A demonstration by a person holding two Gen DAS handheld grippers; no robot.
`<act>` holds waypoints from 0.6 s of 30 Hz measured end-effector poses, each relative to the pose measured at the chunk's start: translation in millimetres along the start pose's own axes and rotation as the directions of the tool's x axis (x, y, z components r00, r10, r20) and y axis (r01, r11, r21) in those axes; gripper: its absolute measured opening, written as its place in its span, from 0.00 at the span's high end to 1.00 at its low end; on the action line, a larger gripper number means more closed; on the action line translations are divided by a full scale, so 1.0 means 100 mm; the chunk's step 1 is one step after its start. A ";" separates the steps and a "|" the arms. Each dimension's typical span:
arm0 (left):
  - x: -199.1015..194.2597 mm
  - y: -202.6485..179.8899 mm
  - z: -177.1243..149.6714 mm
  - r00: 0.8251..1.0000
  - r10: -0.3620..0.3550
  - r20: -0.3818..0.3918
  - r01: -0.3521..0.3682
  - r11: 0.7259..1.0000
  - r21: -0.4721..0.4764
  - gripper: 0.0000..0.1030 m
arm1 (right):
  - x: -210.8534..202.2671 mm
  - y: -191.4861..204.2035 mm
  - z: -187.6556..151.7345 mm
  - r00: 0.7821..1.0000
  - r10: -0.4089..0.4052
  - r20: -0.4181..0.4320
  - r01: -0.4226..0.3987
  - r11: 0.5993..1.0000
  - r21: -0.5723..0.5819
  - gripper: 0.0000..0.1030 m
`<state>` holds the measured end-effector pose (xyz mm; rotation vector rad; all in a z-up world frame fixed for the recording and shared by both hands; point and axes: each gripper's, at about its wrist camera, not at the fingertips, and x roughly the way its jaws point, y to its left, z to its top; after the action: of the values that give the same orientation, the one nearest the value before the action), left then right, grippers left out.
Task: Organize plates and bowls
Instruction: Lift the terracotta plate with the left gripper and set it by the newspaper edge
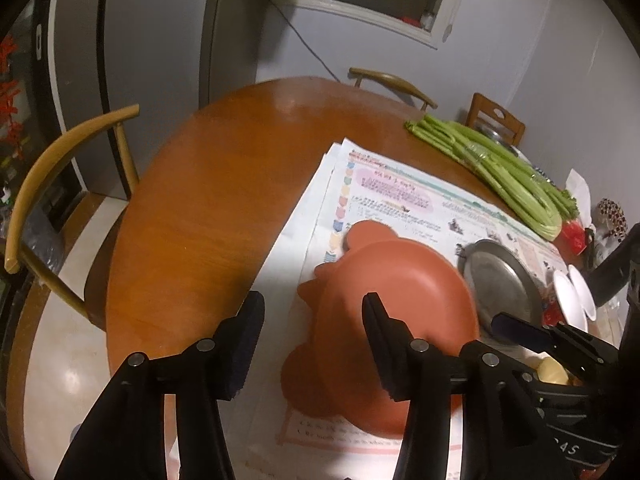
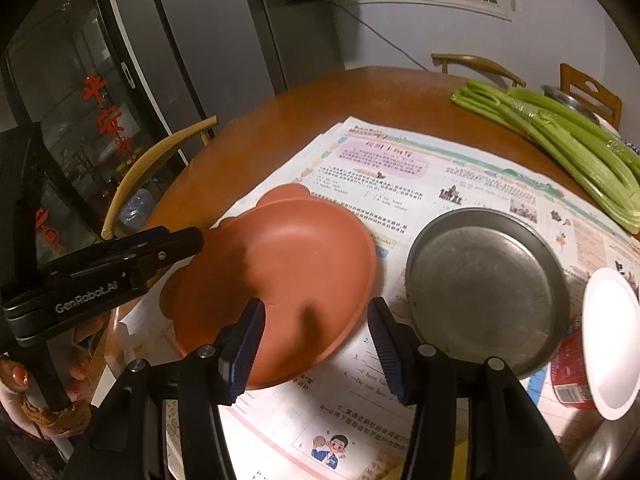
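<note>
Two orange bear-shaped plates lie nested on a newspaper; the upper orange plate sits askew on the lower one, whose ears stick out behind. My left gripper is open, with its right finger over the plate's near rim and its left finger over bare table, touching nothing. My right gripper hovers with jaws apart above the plate's near edge, with no pad pressing on it. A round metal plate lies just right of the orange ones.
A celery bundle lies along the far right of the wooden table. A red tub with a white lid stands right of the metal plate. Chairs ring the table. A hand holds the left gripper.
</note>
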<state>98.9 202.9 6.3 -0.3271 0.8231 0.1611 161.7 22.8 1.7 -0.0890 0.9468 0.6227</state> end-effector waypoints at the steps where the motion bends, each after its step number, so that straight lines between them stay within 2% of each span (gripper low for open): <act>1: -0.05 -0.01 -0.01 1.000 -0.006 0.007 0.006 1.000 -0.002 0.48 | -0.03 0.00 0.00 1.000 0.001 0.006 -0.001 1.000 0.000 0.47; 11: -0.45 -0.35 -0.12 0.997 -0.055 0.059 0.052 0.998 0.043 0.46 | -0.47 -0.11 -0.08 0.997 -0.005 0.073 0.004 1.000 0.010 0.47; 18: -0.59 -0.65 -0.21 0.994 -0.093 0.058 0.088 0.992 0.088 0.45 | -0.78 -0.24 -0.20 0.994 -0.011 0.109 0.008 0.999 0.031 0.47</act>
<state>61.6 133.7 51.1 -0.2769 0.7496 0.0508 127.2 -39.5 45.6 -0.0317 0.8494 0.5983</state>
